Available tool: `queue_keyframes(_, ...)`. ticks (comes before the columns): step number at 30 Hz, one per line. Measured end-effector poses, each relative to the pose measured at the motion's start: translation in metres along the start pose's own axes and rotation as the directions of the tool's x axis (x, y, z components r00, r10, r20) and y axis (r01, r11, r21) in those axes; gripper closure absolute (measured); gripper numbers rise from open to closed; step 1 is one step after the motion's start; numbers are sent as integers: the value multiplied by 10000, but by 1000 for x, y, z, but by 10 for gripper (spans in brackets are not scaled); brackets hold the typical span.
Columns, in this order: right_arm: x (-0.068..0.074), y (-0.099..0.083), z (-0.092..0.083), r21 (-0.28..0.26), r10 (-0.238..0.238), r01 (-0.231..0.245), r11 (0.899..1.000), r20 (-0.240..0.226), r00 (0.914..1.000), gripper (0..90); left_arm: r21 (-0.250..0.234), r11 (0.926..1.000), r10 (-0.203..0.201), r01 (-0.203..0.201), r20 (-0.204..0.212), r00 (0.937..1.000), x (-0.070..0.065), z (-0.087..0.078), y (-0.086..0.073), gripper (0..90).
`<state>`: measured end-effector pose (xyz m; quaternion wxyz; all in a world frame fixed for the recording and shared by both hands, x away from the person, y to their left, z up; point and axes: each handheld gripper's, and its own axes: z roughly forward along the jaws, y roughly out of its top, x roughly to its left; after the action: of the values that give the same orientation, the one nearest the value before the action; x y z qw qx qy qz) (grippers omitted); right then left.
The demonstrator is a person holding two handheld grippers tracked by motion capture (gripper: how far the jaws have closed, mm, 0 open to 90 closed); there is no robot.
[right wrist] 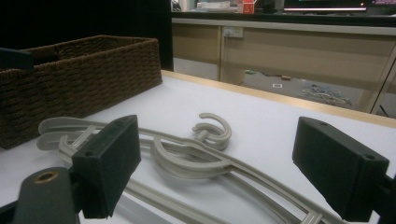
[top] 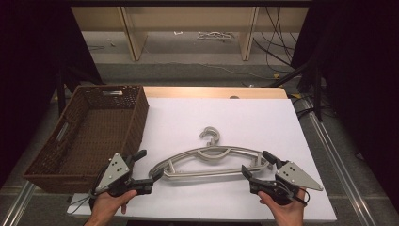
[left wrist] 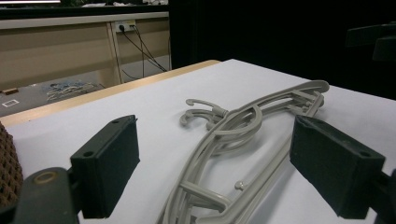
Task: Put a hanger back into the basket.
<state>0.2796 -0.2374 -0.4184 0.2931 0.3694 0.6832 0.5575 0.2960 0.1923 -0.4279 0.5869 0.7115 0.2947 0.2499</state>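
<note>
My left gripper (top: 147,170) stands wide with nothing held, the near end of the grey hangers (top: 211,162) lying between its jaws on the white table (top: 263,117); my right gripper (top: 259,165) gapes wide at their far end. I'd lower both, pinch both stacked arms together, lift level toward the wicker basket (top: 136,113) beyond my left

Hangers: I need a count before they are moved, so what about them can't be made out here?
- hangers, high view: stacked, so the number is unclear.
- Left gripper view: their near end is cut off by the bottom edge, between the open left gripper.
- Right gripper view: right end cut off at the bottom edge by the open right gripper.
</note>
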Motion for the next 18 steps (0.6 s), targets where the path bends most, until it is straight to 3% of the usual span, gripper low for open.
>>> queue_keyframes(1,1,0,0,-12,129,-129,9999,4,9999,161,-29,10000,0,0,-7,10000,0,0,0,157)
queue_keyframes(2,-1,-1,1,-65,-107,108,9999,25,9999,161,-162,9998,-64,65,73,10000,0,1,0,156)
queue_keyframes(9,0,0,1,-151,-169,167,9997,-126,9998,167,13,10000,-77,76,37,10000,-1,1,0,156)
queue_keyframes(14,0,-1,1,-141,-129,129,9998,39,9999,168,4,10000,-87,87,118,9999,-2,4,2,157)
queue_keyframes(18,-1,-1,2,-157,-72,72,9999,16,10000,168,280,9995,-119,115,152,9998,-3,11,2,156)
